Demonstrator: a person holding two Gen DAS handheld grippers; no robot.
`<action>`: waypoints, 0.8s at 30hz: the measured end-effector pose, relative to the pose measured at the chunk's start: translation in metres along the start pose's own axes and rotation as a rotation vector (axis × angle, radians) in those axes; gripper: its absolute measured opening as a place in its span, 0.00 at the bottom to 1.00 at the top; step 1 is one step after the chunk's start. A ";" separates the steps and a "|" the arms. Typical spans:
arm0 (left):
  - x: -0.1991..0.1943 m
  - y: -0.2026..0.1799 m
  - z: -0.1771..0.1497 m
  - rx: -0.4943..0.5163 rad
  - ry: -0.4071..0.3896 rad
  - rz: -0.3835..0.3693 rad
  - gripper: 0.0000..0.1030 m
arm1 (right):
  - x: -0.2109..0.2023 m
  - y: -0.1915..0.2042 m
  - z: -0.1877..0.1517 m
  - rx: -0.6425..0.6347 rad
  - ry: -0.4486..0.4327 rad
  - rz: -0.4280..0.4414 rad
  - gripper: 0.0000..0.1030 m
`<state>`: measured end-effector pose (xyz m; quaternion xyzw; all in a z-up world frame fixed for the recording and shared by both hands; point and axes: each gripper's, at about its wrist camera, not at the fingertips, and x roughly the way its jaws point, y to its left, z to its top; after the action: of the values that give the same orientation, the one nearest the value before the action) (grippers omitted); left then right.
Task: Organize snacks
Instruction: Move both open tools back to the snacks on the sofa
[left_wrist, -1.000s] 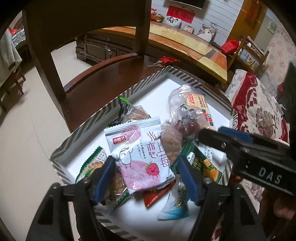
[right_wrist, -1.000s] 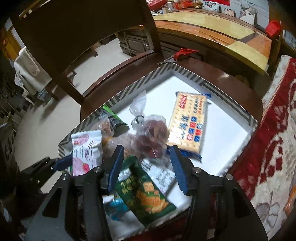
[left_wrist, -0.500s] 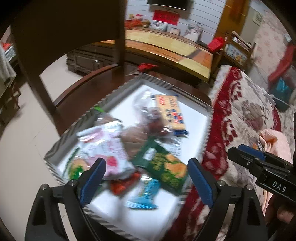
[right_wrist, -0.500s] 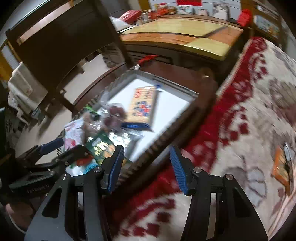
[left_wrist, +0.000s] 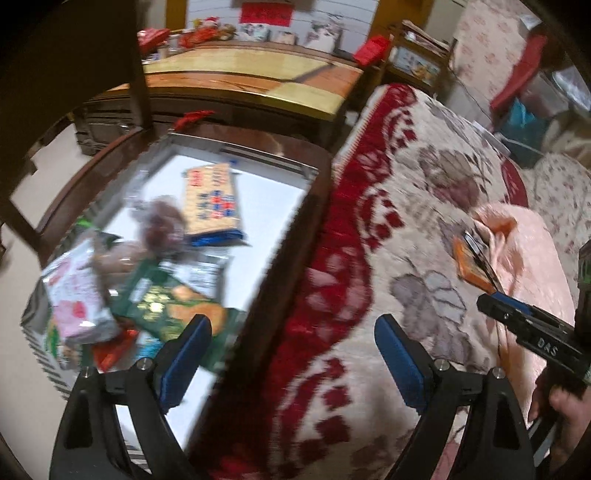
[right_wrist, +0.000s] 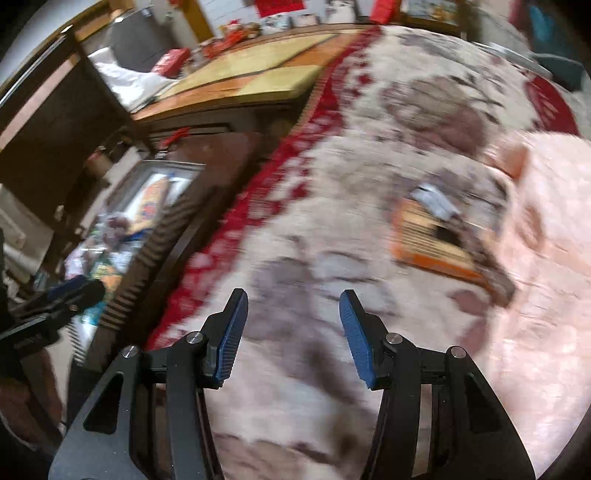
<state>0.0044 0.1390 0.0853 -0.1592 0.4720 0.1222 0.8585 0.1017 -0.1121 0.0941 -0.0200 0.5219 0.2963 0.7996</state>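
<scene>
Both tongs hang open and empty: left tongs (left_wrist: 291, 354), right tongs (right_wrist: 293, 334). Beyond them an orange snack packet (right_wrist: 436, 240) lies flat on the blanket (right_wrist: 332, 206); likely light, crinkly, slippery. Pinch one edge. The snack tray (left_wrist: 269, 166) sits farther left.

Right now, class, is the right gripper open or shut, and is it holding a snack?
Open and empty. The right gripper has a clear gap between its blue pads, and only the patterned blanket shows through it.
</scene>
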 end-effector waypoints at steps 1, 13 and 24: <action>0.002 -0.005 0.000 0.010 0.006 -0.003 0.89 | -0.001 -0.013 -0.001 0.015 0.001 -0.021 0.50; 0.030 -0.077 0.005 0.131 0.071 -0.062 0.89 | -0.013 -0.109 0.018 0.072 -0.037 -0.107 0.50; 0.045 -0.091 0.009 0.153 0.098 -0.063 0.89 | 0.027 -0.119 0.048 0.014 0.016 -0.109 0.50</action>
<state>0.0682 0.0618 0.0659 -0.1138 0.5161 0.0509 0.8474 0.2081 -0.1812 0.0599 -0.0451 0.5285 0.2484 0.8105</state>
